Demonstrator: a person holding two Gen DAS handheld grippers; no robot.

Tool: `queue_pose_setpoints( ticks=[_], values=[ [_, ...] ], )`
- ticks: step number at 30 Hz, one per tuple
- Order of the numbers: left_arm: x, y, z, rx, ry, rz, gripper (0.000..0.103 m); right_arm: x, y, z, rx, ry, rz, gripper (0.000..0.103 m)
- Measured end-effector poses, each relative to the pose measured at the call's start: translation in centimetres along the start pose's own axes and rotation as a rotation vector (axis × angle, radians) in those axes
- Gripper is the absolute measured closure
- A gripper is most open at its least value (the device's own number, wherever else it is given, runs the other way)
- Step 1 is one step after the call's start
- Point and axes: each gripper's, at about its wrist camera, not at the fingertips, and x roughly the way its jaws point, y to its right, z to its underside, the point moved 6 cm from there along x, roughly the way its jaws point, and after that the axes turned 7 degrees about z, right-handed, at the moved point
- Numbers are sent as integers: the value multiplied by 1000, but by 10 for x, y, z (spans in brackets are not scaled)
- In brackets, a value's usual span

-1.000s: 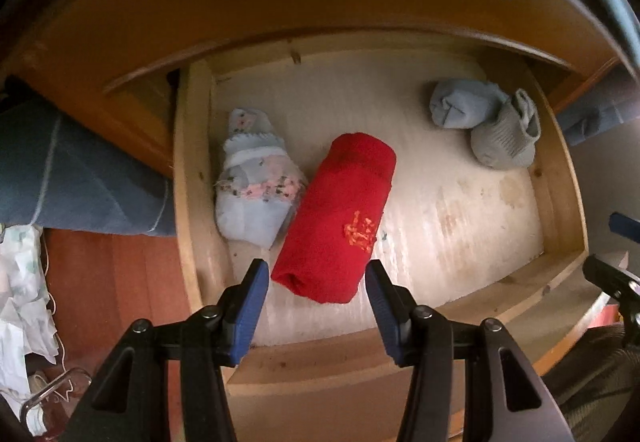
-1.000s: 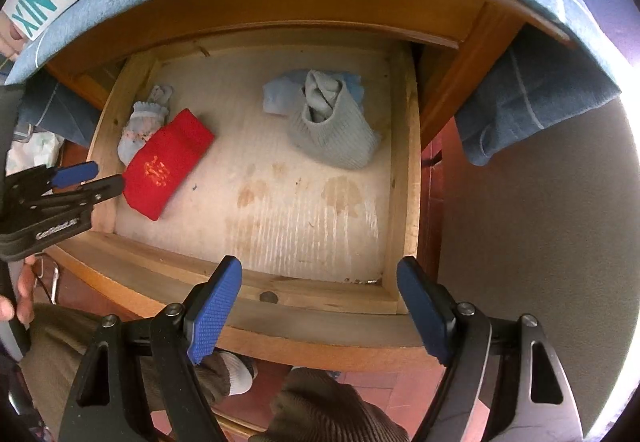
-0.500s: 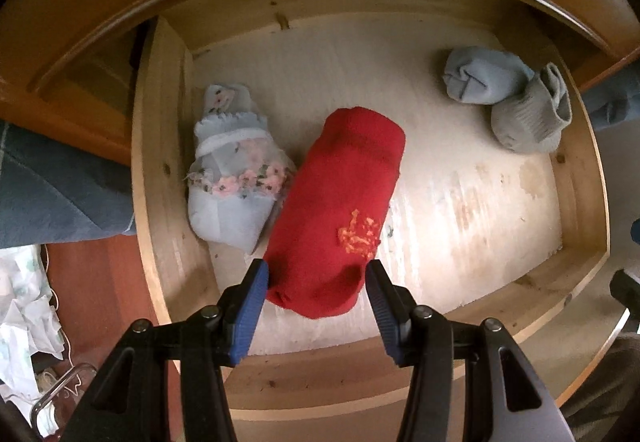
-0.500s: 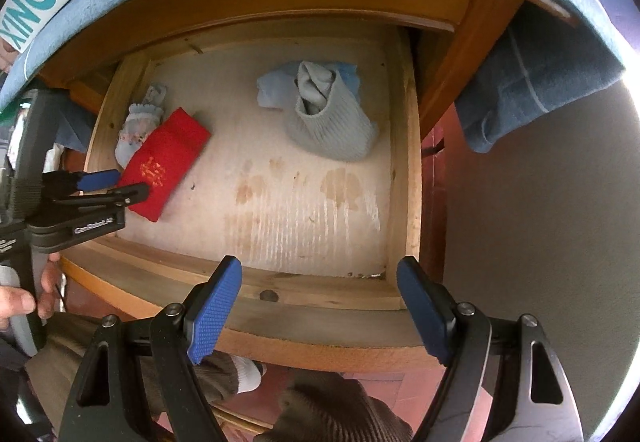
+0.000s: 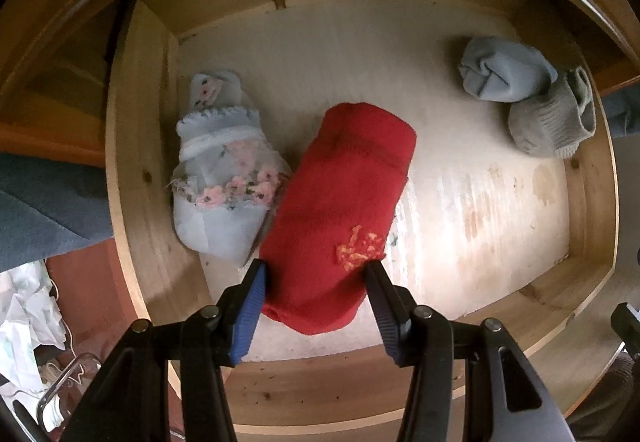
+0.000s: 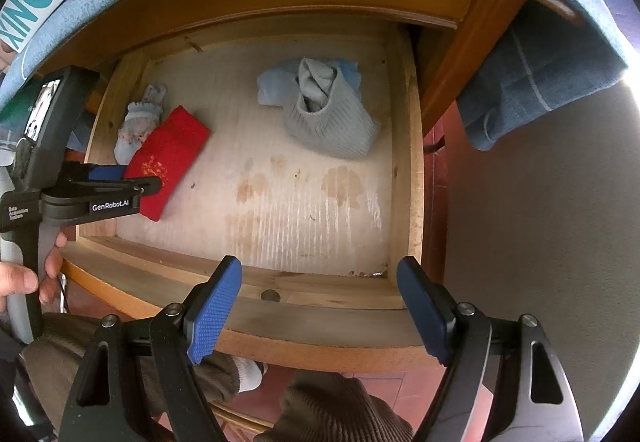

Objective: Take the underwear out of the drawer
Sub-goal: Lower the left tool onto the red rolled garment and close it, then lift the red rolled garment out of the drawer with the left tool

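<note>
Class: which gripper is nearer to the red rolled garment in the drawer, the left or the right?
Left. The left gripper straddles the near end of the red rolled garment, open jaws either side. The right gripper hangs over the drawer front edge, well away.

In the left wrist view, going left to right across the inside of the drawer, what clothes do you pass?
Floral bundle → red roll → light blue bundle → grey sock.

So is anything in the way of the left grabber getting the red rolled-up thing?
Nothing visible is. The left gripper already has its open jaws on either side of the red roll's near end. The flowery pale bundle leans against the roll's left side, close to one finger, so it might get nudged.
</note>
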Motion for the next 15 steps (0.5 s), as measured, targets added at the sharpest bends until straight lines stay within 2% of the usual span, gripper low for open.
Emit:
queue_pose_setpoints(
  ticks=[8, 15],
  values=[
    [11, -5, -16, -21, -30, 16, 51, 0, 1, 1, 3, 2, -5, 26],
    [17, -8, -28, -33, -44, 14, 46, 1, 1, 1, 4, -1, -12, 26]
  ],
)
